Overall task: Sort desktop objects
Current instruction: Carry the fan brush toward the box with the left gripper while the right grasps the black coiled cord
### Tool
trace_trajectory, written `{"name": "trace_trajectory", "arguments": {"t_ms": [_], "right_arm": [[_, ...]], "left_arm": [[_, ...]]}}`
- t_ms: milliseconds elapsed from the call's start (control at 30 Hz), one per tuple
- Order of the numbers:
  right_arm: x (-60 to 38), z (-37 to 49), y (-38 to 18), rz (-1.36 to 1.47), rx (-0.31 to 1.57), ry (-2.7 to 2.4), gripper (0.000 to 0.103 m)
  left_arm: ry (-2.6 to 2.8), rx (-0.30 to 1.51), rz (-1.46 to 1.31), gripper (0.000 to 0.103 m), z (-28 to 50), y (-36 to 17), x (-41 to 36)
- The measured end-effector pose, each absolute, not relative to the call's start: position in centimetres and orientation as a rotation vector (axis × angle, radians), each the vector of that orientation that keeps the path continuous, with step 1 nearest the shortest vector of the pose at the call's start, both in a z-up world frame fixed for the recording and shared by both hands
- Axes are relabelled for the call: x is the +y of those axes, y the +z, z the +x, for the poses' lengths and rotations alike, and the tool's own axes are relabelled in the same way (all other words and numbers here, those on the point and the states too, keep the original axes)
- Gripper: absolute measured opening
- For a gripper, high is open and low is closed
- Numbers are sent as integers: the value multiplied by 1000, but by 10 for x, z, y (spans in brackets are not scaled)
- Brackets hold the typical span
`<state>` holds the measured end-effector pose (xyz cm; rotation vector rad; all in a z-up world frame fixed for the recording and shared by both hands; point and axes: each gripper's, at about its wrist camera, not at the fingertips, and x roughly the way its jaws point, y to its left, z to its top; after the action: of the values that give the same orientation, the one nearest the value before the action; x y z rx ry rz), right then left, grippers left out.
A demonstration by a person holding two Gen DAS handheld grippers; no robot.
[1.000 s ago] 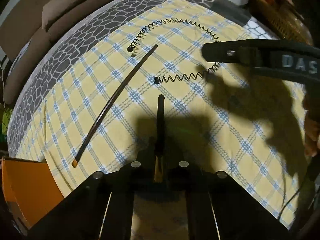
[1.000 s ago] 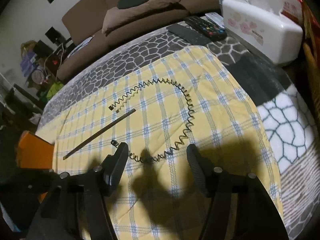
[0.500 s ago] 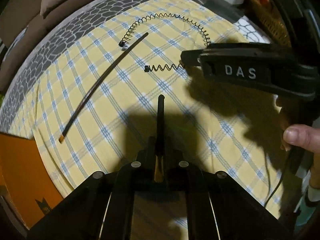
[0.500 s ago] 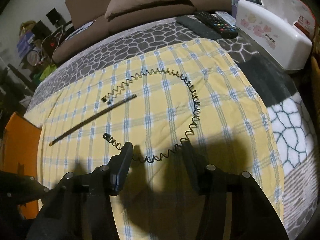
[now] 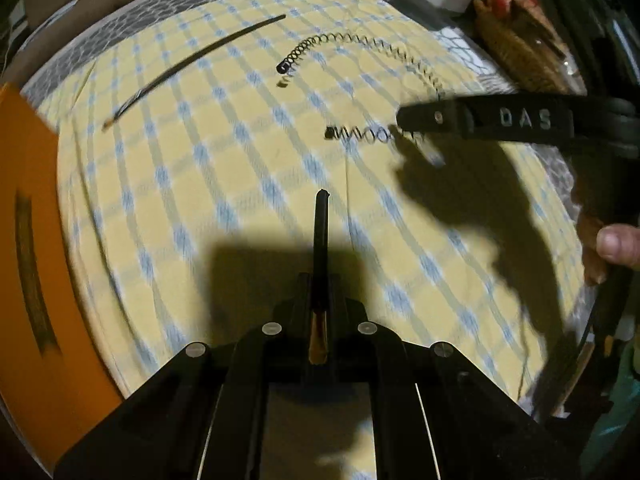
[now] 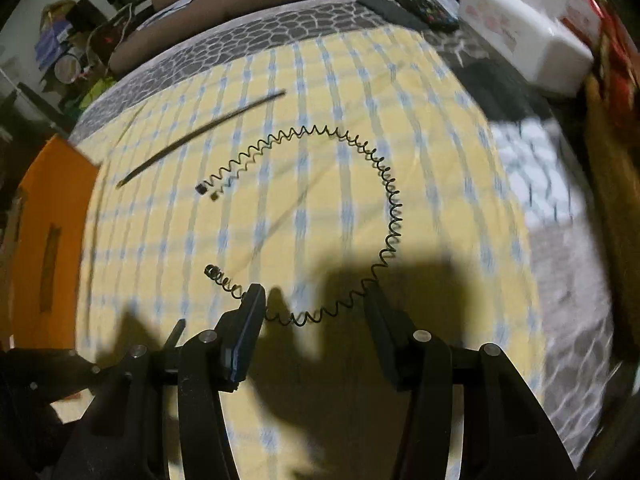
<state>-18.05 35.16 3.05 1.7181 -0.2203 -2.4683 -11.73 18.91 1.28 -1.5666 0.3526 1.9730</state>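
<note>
Landmark: the yellow checked cloth (image 6: 304,92) on the bench; every place below is read against it.
Coiled headband: the black spiral headband (image 6: 394,208) lies as an open ring on the middle of that cloth, its lower arc running between your right tongs.
Right tongs: your right tongs (image 6: 316,300) stand apart astride that lower arc. They have just been closing, with the coil between them, but the pads do not press it yet.
Left tongs: your left tongs (image 5: 321,264) are together, clamped on a thin dark stick (image 5: 321,236) that juts forward over the cloth's near half.
Second stick: a long dark stick (image 6: 200,138) lies on the cloth's far left part, well apart from the coil.
Orange box: the orange box (image 5: 24,240) sits off the cloth's left edge, probably where the sorted pieces go.
Doing it well: bring the right pads down low, then close squarely across the wire. The coil is springy, so grip a stretch of several turns and lift slowly, or it may slip or swing.
Watch: keep your left stick clear of the ring.
</note>
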Motion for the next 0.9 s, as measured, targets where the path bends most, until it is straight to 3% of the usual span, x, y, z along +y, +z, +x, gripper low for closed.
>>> {"name": "trace_trajectory", "arguments": {"t_ms": [500,533,600,900], "right_arm": [[322,-95,66,1538,-555,-2360,51],[320,-93,70,1519,-576,-2354,29],[316,-92,79,1482,-644,-2319,12],[293,-94,95,1460,-560,-2344,14]], "left_arm": [[2030,27,-1463,7,-65,93,99],[2039,12,-1451,7,-66,99,95],[2056,-14,-1427,7,-66,112,86],[2116,-86,-1355,7,-68,145,54]]}}
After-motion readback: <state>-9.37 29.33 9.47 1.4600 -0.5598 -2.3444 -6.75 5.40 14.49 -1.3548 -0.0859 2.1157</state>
